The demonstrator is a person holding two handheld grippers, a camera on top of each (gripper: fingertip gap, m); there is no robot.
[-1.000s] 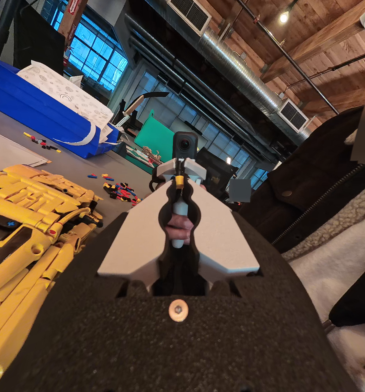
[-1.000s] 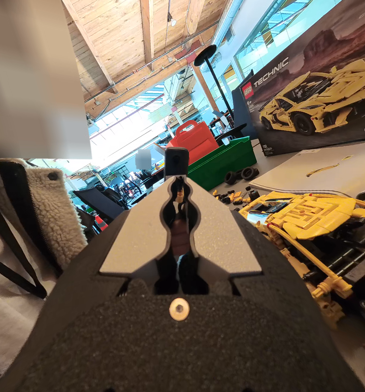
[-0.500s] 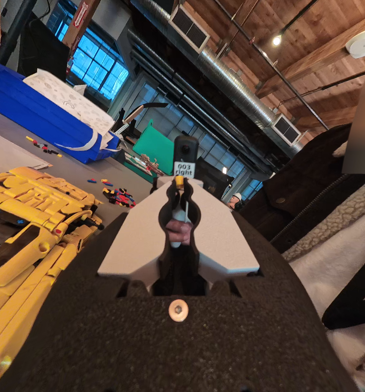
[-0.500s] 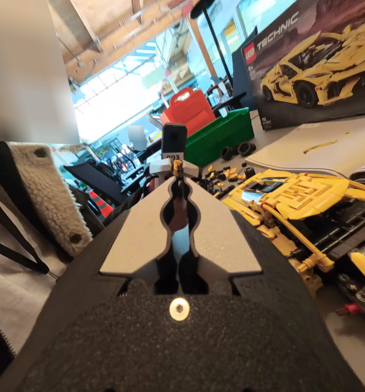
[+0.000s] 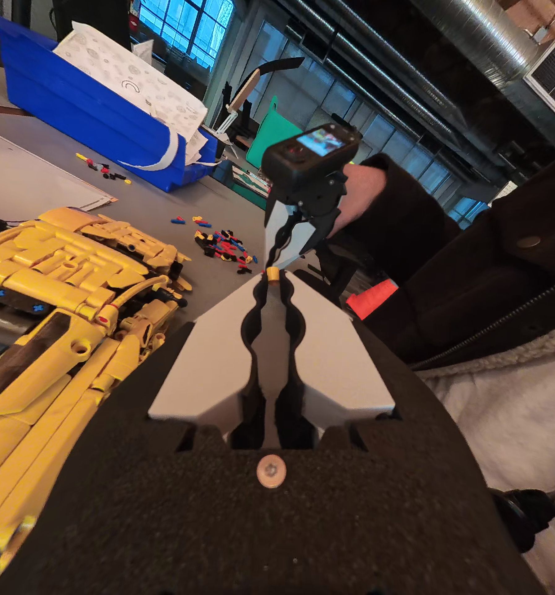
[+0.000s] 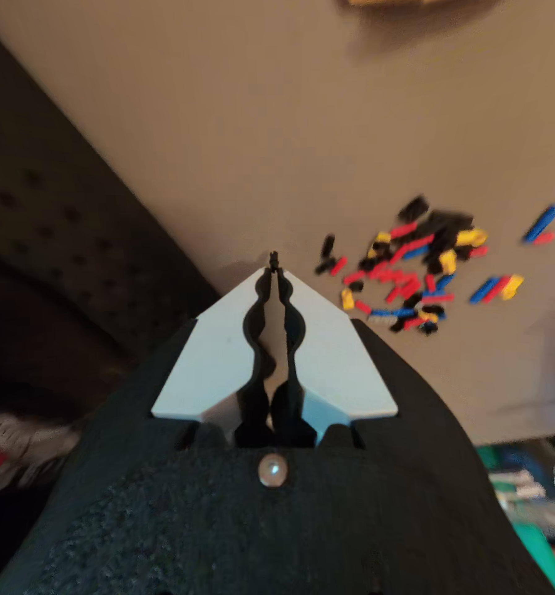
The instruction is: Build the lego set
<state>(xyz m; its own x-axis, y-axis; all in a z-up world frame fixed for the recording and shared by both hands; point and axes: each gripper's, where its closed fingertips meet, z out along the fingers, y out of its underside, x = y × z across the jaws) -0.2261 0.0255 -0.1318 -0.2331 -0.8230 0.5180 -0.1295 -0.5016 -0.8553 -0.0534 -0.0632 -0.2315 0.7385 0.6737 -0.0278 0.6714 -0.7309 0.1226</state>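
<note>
A: What does the left gripper (image 5: 273, 277) hold?
B: A small yellow piece (image 5: 273, 274), pinched at its tips.
A: And the right gripper (image 6: 273, 269)?
B: Closed on a tiny black pin (image 6: 273, 258); the loose pieces (image 6: 408, 273) lie at its three o'clock.
A: The yellow car (image 5: 60, 289)?
B: At nine o'clock of the left gripper.

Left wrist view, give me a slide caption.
Left hand-held gripper pinches a small yellow piece beside the yellow car model, meeting the right hand-held gripper.

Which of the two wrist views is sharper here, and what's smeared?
Left wrist view: mostly sharp, the yellow car blurs only near the lower-left edge, wide-angle bending throughout. Right wrist view: motion-smeared, the loose pieces streak on the table, warm dim cast.
</note>
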